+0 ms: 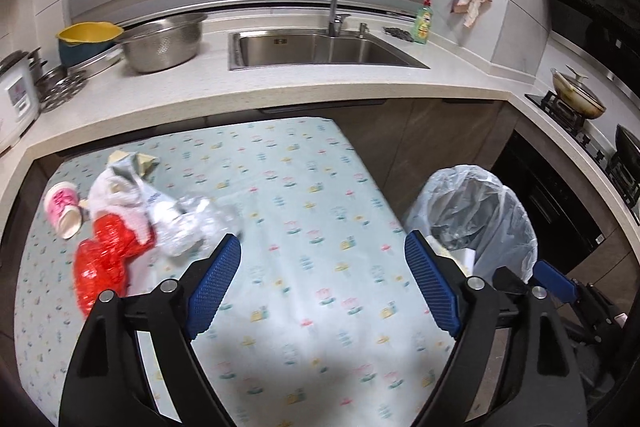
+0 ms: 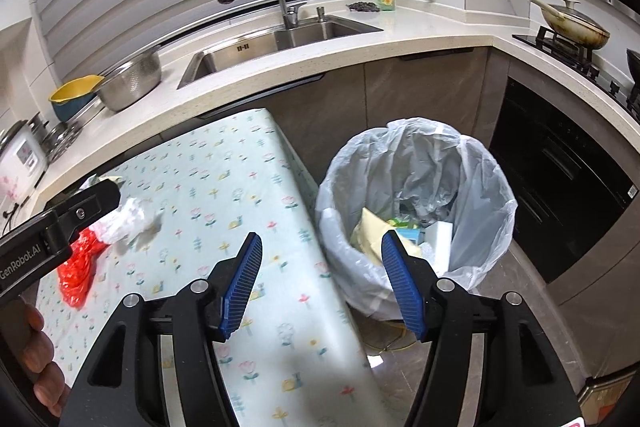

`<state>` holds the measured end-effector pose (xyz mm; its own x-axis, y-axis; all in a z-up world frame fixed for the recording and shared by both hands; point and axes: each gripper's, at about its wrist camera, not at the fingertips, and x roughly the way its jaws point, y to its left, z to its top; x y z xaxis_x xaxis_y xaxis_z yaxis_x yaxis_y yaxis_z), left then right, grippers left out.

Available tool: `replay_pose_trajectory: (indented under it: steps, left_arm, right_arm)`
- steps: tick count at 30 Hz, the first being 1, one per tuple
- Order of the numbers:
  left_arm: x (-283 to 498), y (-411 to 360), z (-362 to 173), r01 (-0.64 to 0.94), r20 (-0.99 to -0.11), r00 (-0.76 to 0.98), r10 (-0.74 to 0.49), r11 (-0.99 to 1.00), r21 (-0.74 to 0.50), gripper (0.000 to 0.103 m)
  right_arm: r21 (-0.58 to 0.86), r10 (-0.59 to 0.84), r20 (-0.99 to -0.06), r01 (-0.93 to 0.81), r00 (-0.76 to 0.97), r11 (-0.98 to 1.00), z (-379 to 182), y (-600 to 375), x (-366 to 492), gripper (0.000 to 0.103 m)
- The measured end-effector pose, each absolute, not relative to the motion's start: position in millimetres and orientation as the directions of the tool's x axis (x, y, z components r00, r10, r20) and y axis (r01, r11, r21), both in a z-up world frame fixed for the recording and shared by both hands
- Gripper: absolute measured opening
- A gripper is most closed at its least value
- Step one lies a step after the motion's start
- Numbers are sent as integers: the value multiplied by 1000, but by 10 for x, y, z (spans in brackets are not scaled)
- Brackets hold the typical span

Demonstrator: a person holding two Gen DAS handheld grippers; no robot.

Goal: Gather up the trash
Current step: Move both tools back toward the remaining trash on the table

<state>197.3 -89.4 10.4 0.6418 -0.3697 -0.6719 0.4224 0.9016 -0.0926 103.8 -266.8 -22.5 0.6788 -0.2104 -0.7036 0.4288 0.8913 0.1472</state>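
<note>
A heap of trash lies at the left of the flower-print table [image 1: 304,187]: a red plastic bag [image 1: 102,259], crumpled white and clear wrappers [image 1: 176,215], a pink-printed paper cup [image 1: 62,209] on its side and torn paper [image 1: 132,163]. My left gripper [image 1: 322,247] is open and empty over the table, just right of the heap. My right gripper [image 2: 320,247] is open and empty above the table's right edge, beside the lined trash bin [image 2: 416,203]. The bin holds yellow paper and small boxes. The red bag [image 2: 78,271] and the left gripper body [image 2: 60,223] show in the right wrist view.
A worktop [image 1: 280,83] wraps around behind the table, with a sink [image 1: 320,47], a steel bowl [image 1: 160,45], a yellow-and-blue bowl [image 1: 86,41] and a green soap bottle [image 1: 423,23]. A pan on the hob [image 2: 572,23] and a dark oven [image 2: 560,195] are at right. A hand [image 2: 36,359] shows bottom left.
</note>
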Motion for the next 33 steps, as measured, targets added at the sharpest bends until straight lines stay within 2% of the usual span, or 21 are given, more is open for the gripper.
replay_pose_trajectory:
  steps: [9, 15, 29, 33]
  left_arm:
    - [1956, -135, 26, 312, -682, 667, -299, 944, -108, 80]
    - [1909, 320, -67, 230, -686, 688, -237, 968, -104, 87]
    - [2020, 1129, -370, 86, -730, 669, -141, 990, -113, 89]
    - [2121, 1243, -460, 67, -743, 656, -134, 991, -119, 92]
  right_arm:
    - [139, -167, -703, 363, 691, 921, -181, -2127, 1111, 66]
    - [131, -130, -715, 313, 687, 941, -210, -1791, 1171, 66]
    - [110, -59, -751, 213, 657, 971, -414, -1154, 1491, 66]
    - [112, -39, -760, 191, 649, 975, -475, -1037, 1670, 66]
